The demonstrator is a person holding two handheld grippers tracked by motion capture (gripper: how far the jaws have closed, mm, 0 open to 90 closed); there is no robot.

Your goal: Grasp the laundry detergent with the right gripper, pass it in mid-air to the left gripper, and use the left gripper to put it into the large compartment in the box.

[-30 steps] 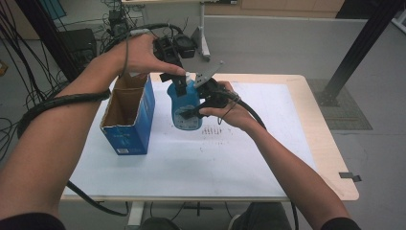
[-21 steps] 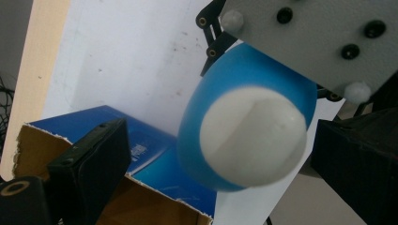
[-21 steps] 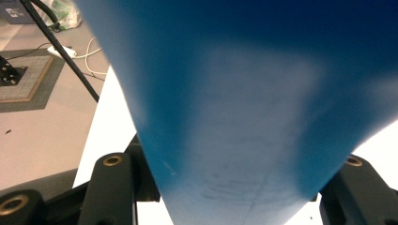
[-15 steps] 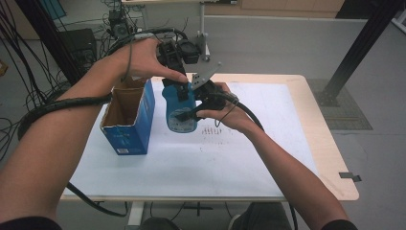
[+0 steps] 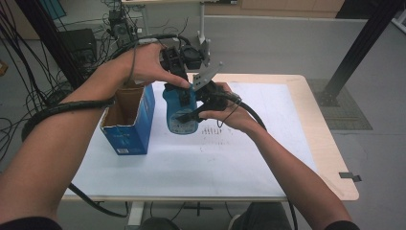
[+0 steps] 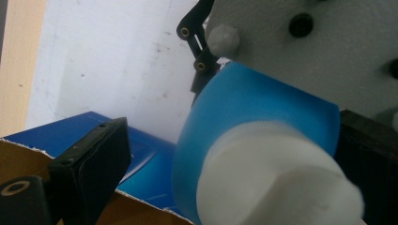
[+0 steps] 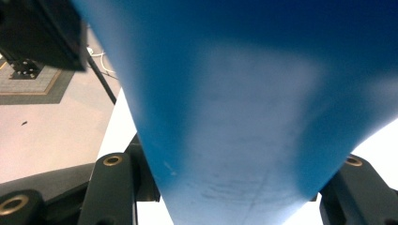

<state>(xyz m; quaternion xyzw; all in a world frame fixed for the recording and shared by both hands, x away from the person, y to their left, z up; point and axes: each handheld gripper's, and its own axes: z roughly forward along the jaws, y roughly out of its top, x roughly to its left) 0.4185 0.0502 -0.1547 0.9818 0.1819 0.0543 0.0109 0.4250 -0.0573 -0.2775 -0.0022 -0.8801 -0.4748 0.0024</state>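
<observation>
A blue bottle with a white cap hangs upright above the white table sheet, just right of the box. My right gripper is shut on its body from the right; its jaws flank the blue bottle in the right gripper view. My left gripper comes down from above, open around the cap. One jaw stands clear of the cap on the box side. The other lies against the blue bottle.
An open blue cardboard box stands at the table's left, close beside the bottle. The white sheet covers most of the wooden table. Black cables trail from both grippers. A black post stands on the floor at the far right.
The bottle and both grippers have shifted slightly left, toward the box. The right gripper's hold on the bottle is unchanged.
</observation>
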